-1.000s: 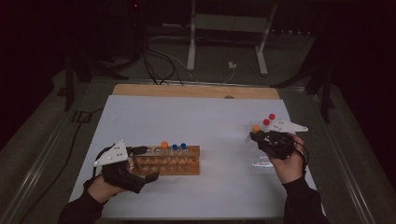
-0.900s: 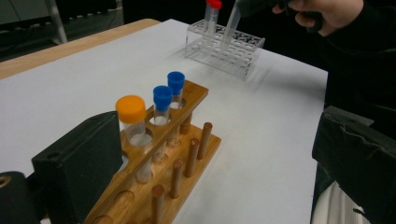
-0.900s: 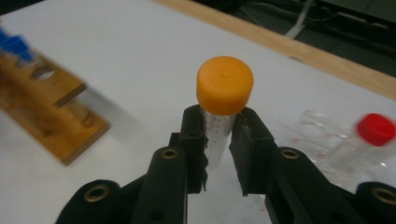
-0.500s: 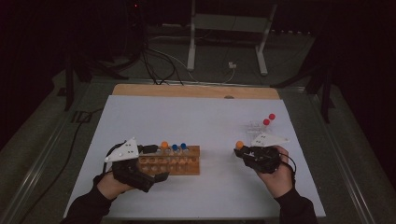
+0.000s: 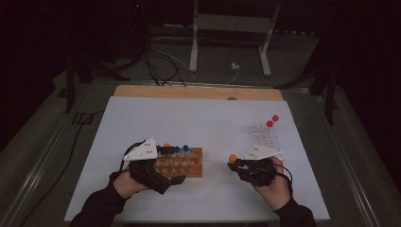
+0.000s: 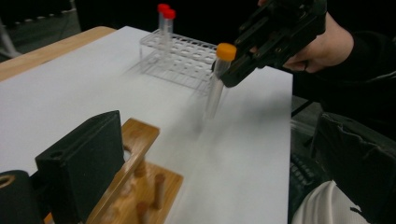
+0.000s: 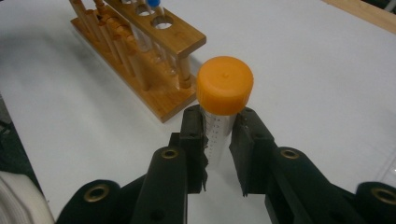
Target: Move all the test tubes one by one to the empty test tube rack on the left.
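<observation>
R hand-held gripper [image 7: 219, 154] clamps orange-capped tube [image 7: 223, 109] just below cap, upright above bench [image 5: 213, 123], betw wooden rack [image 5: 182, 163] & clear rack [image 5: 265, 135]. L hand-held gripper [image 5: 163, 151] grips wooden rack's end.

You are working in what looks like a lab or test room rigged for recording. Your table [image 5: 198, 118] is covered by a plain white sheet, with a bare wooden strip [image 5: 198, 92] along its far edge. On it stand a wooden test-tube rack [image 5: 182, 163] at the near left and a clear plastic rack [image 5: 265, 135] at the right, holding capped tubes. Beyond the table the room is dark, with loose cables [image 5: 156, 66] on the floor and a metal stand [image 5: 231, 38].
</observation>
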The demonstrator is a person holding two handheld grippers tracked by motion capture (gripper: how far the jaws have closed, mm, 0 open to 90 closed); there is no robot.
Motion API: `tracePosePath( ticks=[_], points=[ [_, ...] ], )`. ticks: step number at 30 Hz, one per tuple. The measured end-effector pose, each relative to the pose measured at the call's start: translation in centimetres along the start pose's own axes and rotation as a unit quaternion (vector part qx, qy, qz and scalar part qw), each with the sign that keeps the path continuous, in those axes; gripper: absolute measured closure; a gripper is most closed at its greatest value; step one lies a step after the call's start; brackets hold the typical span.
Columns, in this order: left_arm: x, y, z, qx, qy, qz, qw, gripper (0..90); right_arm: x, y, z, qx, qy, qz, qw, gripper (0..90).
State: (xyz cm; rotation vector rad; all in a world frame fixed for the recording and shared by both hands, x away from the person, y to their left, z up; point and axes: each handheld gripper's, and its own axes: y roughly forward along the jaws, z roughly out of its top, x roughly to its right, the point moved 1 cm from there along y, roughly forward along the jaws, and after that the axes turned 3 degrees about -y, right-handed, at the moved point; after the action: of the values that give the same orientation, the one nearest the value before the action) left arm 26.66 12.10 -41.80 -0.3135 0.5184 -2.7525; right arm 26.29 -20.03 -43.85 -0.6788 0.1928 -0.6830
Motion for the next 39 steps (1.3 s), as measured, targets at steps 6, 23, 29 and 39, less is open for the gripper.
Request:
tracePosePath(
  ticks=[6, 23, 29, 39],
  points=[
    [0.3, 1.2, 0.9, 0.002, 0.006, -0.014, 0.9999, 4.3, -0.3, -0.1, 0.1, 0.001, -0.003, 0.009, 1.0, 74.4],
    [2.1, 6.6, 3.4, -0.01, 0.035, -0.053, 0.9979, 17.8, -1.4, 0.0, 0.4, 0.006, -0.017, 0.03, 0.9994, 74.4],
    [2.0, 8.2, 3.6, -0.014, 0.027, -0.04, 0.9987, 34.8, -1.6, -0.1, 0.5, 0.006, -0.02, 0.032, 0.9993, 74.4],
    [2.2, 10.0, 3.7, -0.021, 0.04, -0.033, 0.9984, 57.3, -1.6, -0.1, 0.6, 0.006, -0.022, 0.034, 0.9992, 74.4]
  ],
)
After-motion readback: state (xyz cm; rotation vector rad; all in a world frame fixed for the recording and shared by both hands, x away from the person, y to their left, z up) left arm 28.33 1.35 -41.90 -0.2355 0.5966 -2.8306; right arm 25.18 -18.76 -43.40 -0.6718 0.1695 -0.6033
